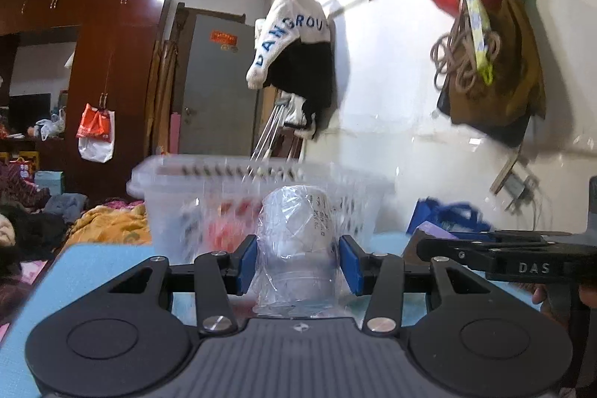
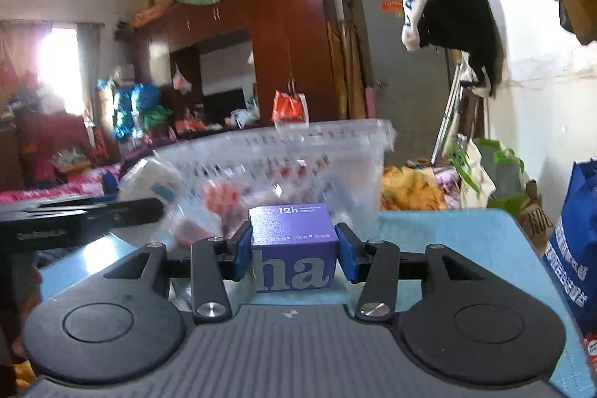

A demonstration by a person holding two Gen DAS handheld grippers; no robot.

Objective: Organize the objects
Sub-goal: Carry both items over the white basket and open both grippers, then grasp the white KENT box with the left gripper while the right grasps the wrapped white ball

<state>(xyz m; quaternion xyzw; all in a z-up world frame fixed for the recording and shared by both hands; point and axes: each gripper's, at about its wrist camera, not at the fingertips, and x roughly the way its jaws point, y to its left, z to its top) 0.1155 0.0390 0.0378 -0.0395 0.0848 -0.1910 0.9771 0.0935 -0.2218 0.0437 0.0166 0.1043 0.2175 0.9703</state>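
A clear plastic-wrapped roll (image 1: 296, 245), with small print on its side too blurred to read, stands upright between the blue pads (image 1: 247, 262) of the left tongs (image 1: 298, 265), which are narrowed onto it and hold it just above the blue tabletop (image 1: 93, 271). Directly behind it sits a translucent slotted plastic basket (image 1: 238, 181) with red and white packets showing through its wall.

The right tongs (image 2: 294, 254) are closed to a narrow gap on a purple box (image 2: 293, 247), their pads (image 2: 345, 258) pressing both of its sides. The box top reads "12h" and its front shows large white letters "ha"; the small Chinese print is illegible. The same basket (image 2: 335, 152) stands just beyond the box, on the tabletop (image 2: 466, 248).

In the left view the right tongs' black body carries the letters "DAS". A white garment (image 1: 291, 32) hanging on the wall reads "DANGROU". A blue shopping bag (image 2: 574, 241) with white print stands at the tabletop's right edge.
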